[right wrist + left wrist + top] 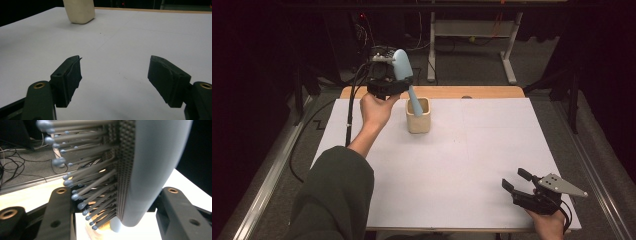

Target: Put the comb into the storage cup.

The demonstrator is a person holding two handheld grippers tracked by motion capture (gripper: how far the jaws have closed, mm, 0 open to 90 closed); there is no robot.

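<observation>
Below clamped hairbrush point(403, 70), beige cup point(418, 116)

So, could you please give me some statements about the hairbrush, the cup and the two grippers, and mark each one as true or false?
1. The left gripper holds the light blue hairbrush by its head. True.
2. The hairbrush lies flat on the white table. False: it stands steeply, with its handle end down in the cream cup.
3. The right gripper has its jaws open with nothing between them. True.
4. The cup stands next to the right gripper. False: it stands far from it, near the far edge of the table, close to the left gripper.
5. The bristles of the hairbrush have small rounded tips. True.
</observation>
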